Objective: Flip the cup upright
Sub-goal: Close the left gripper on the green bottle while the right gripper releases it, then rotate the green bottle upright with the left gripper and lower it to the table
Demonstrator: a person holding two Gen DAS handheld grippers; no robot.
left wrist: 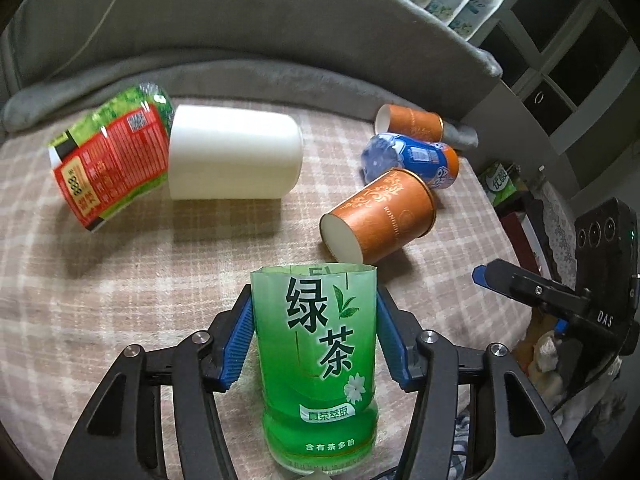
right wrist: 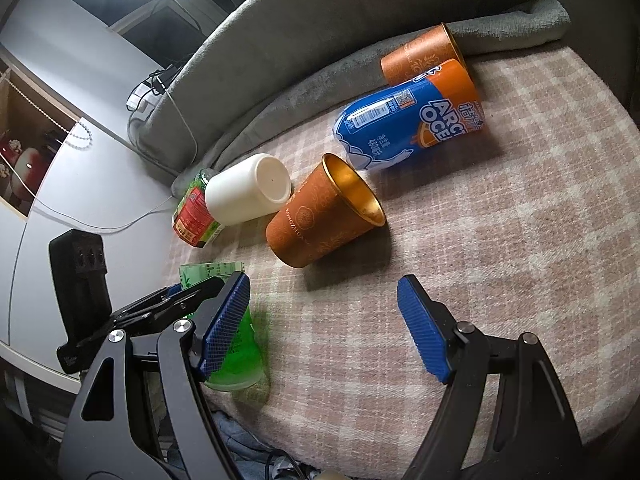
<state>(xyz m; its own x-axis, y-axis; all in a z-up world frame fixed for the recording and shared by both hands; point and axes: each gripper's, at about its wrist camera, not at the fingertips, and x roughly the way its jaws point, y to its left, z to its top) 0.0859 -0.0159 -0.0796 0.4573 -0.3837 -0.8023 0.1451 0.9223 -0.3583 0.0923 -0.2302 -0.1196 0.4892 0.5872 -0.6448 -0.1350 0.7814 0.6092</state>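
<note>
A green cut-bottle cup [left wrist: 318, 364] stands upright on the plaid cloth, open end up. My left gripper [left wrist: 314, 340] is shut on it, its blue pads pressing both sides. The same cup shows in the right wrist view [right wrist: 236, 344], partly behind my right gripper's left finger. My right gripper [right wrist: 324, 328] is open and empty, hovering over the cloth near an orange cup [right wrist: 324, 216] that lies on its side. It also shows in the left wrist view [left wrist: 380, 216].
Lying on their sides are a white cup [left wrist: 234, 152], a red-and-green cut bottle [left wrist: 112, 156], a blue-and-orange cut bottle [right wrist: 412, 120] and a second orange cup [right wrist: 420, 56]. A grey padded rim [left wrist: 280, 40] curves around the back. The cloth's edge [right wrist: 520, 420] drops off at front.
</note>
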